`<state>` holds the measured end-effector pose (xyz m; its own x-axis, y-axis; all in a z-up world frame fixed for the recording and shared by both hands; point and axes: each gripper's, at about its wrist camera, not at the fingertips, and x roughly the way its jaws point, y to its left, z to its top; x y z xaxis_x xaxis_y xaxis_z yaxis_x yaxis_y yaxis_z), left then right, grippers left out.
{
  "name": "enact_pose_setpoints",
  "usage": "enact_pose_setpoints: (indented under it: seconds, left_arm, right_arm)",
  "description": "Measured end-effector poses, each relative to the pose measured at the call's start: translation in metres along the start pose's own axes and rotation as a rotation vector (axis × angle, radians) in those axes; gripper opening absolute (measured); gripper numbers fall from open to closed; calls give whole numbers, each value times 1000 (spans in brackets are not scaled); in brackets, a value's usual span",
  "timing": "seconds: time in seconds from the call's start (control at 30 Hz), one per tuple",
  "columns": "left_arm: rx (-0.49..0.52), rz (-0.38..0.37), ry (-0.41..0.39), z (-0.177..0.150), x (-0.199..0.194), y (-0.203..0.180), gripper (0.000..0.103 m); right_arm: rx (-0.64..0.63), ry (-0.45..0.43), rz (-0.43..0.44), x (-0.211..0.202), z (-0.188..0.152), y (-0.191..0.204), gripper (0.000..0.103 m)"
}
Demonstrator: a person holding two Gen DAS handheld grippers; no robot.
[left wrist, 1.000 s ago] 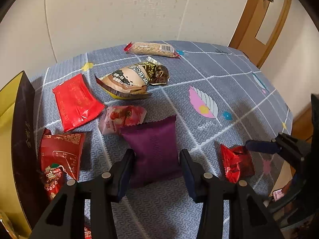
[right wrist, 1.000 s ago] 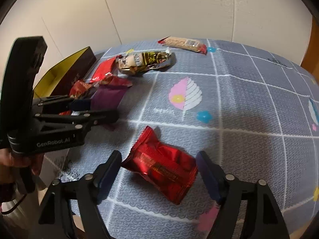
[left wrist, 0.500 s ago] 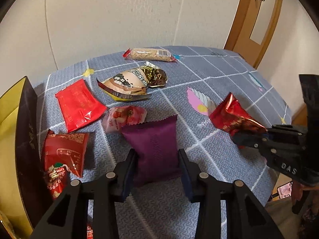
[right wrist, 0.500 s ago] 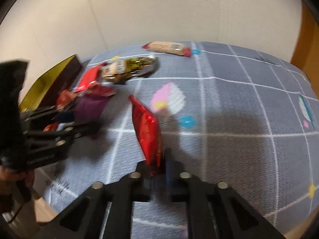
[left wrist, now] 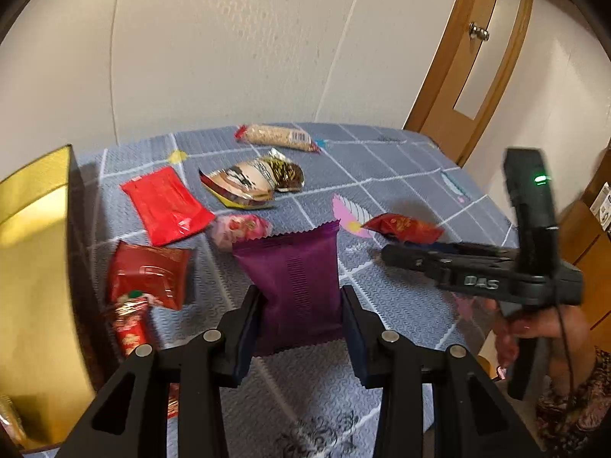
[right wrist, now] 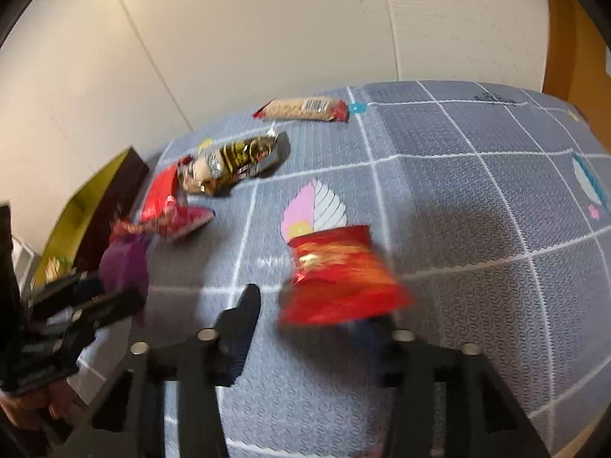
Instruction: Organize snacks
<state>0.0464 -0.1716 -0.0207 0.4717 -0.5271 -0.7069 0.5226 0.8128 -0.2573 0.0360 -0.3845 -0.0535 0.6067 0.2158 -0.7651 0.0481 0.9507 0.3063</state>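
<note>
Snacks [left wrist: 252,183] strewn over the grey checked worktop [left wrist: 401,175] beside a gold-lined box [left wrist: 34,267] at far left. Lower centre of the left-wrist view: purple packet [left wrist: 294,274] pinched on both sides by the left tool [left wrist: 301,328], jaws just closed in on it. Further right, right tool [right wrist: 311,305] with jaws just spreading apart, blurred red packet [right wrist: 336,274] between them, clear of the left-hand finger.
</note>
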Motion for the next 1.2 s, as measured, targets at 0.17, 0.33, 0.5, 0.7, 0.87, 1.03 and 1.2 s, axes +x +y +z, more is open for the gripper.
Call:
enact_pose_setpoints:
  seconds: [0.17,0.33,0.5,0.7,0.87,1.03,1.2]
  left_arm:
    - [-44,-7,-37,2,-23,16,41]
    - [-84,23,-87,3,-50,39,41]
    - [-132,81,-123,1,-74,75,41]
    - [-183,131,-96,-13,-81,114,41]
    - [-207,161,-57,-26,-84,138,41]
    - [-235,177,-36,-37,-86,160,41]
    - [-225,195,-38,-44,-86,168,41]
  right_arm:
    - [15,5,-10,7,6,3,45]
    - [63,2,-7,3,5,-1,54]
    - [129,-21,-113,-17,-9,-17,57]
    - [173,-142,-170,-31,3,-28,78]
    - [66,-48,-171,2,14,-5,78]
    - [-92,5,-247,20,10,22,64]
    - [-145,4,-254,23,8,35,43]
